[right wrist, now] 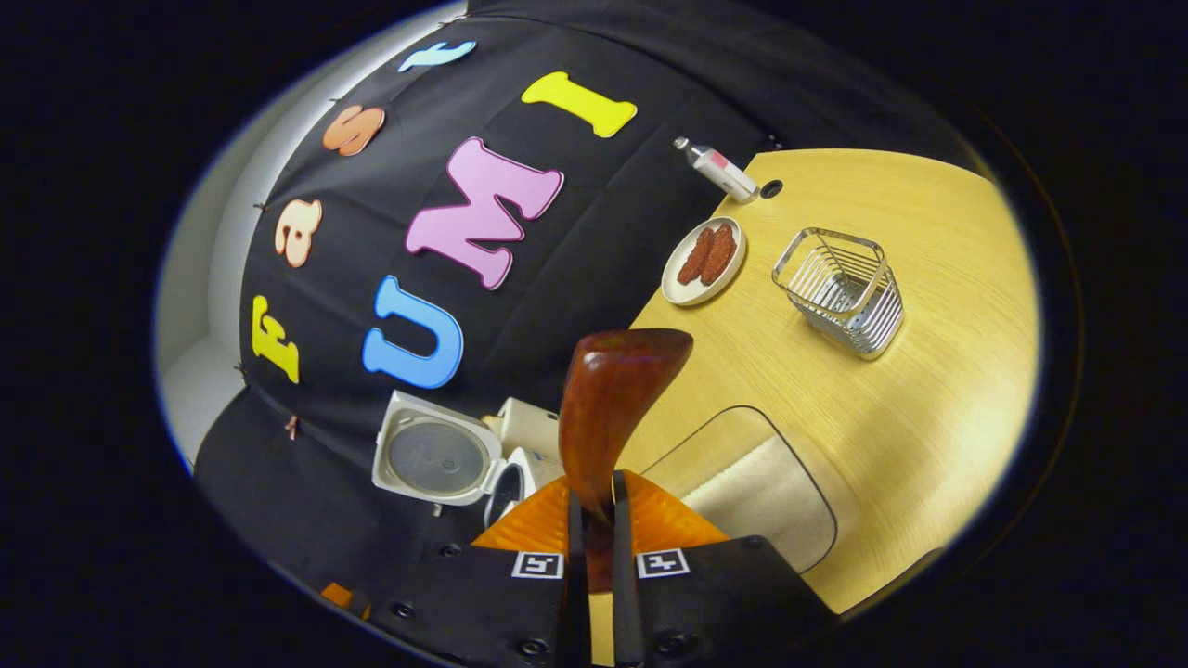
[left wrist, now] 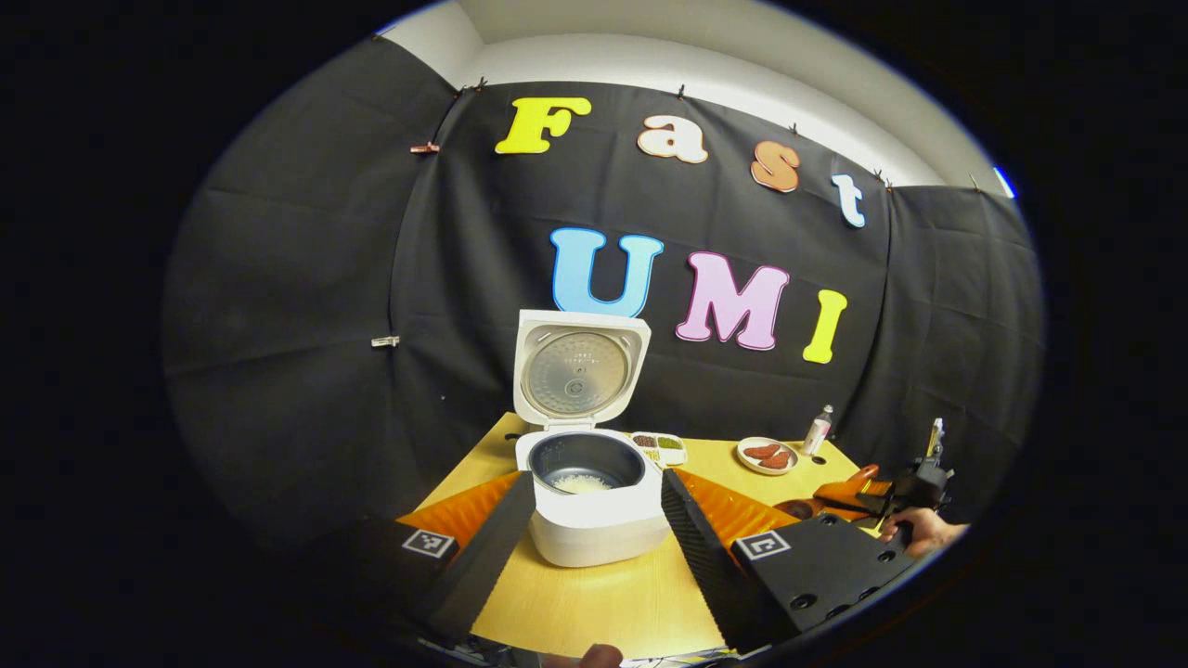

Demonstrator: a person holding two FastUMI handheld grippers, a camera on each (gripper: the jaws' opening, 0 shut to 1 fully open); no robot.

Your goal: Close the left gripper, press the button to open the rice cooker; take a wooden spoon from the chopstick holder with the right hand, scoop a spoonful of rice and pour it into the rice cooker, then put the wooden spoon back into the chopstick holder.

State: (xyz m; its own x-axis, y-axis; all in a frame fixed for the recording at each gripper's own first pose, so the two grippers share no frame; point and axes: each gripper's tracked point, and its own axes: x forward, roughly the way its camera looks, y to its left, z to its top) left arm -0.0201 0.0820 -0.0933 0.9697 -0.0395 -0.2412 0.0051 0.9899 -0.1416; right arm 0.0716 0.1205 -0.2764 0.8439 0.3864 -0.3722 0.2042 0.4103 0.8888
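The white rice cooker (left wrist: 594, 529) stands open on the table, lid (left wrist: 577, 371) upright, with some rice in its dark pot (left wrist: 583, 464). My left gripper (left wrist: 597, 482) is open, its fingers spread on either side of the cooker's front and not touching it. My right gripper (right wrist: 594, 510) is shut on the handle of the wooden spoon (right wrist: 613, 399), whose bowl points up and away. The wire chopstick holder (right wrist: 840, 292) stands on the table beyond, nothing in it. A clear container of rice (right wrist: 761, 487) lies just right of the spoon. The open cooker (right wrist: 436, 455) is to its left.
A plate of sausages (right wrist: 703, 260) and a small bottle (right wrist: 715, 169) sit by the back wall. A seasoning tray (left wrist: 661, 447) lies right of the cooker. The right gripper (left wrist: 858, 496) and the hand (left wrist: 919, 531) holding it are at the table's right edge.
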